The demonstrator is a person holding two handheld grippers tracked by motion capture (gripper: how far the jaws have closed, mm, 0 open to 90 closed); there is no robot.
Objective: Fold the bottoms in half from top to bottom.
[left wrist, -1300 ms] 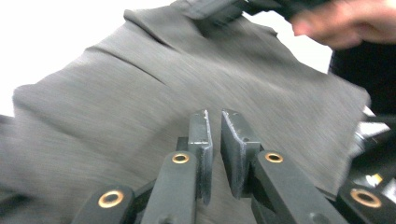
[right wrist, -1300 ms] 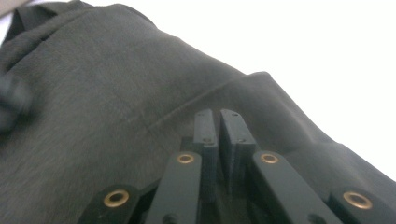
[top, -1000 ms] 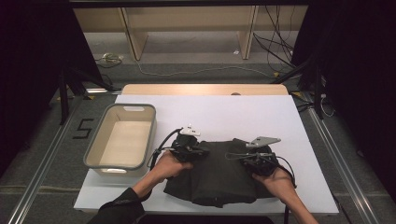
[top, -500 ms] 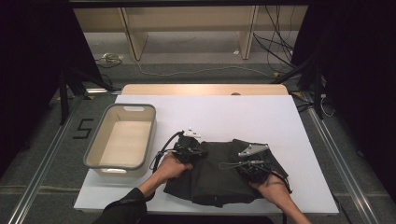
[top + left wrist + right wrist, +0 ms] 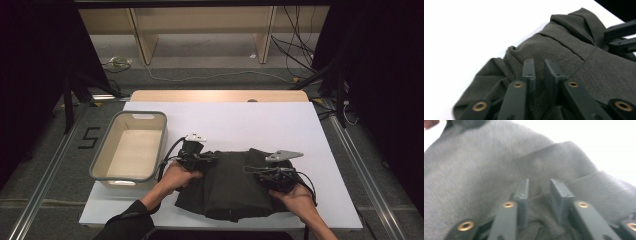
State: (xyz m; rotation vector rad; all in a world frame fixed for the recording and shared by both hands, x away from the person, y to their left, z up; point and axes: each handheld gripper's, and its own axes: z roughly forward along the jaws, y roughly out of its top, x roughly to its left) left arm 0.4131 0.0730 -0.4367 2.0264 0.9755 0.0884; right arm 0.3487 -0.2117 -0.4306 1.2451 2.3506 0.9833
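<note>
high view: a dark grey folded garment (image 5: 232, 185) lies on the white table (image 5: 260, 125) near its front edge, just to the right of an empty beige bin (image 5: 129, 150). the left gripper (image 5: 209, 158), held in the person's left hand (image 5: 175, 177), rests at the garment's left edge; the right gripper (image 5: 255, 172), held in the right hand (image 5: 295, 192), rests on its right part, with a grey three-cornered plate (image 5: 283, 155) on top. left gripper view: the left gripper (image 5: 539, 72) has just been opening; its jaws stand a narrow gap apart over the cloth, with a low fold of the garment (image 5: 564, 50) between them, the pads not pressing on it. right gripper view: the right gripper (image 5: 539, 193) has likewise just been opening; its jaws stand somewhat wider apart, a wrinkle of the garment (image 5: 486, 165) lies in the gap, and nothing is clamped.
</note>
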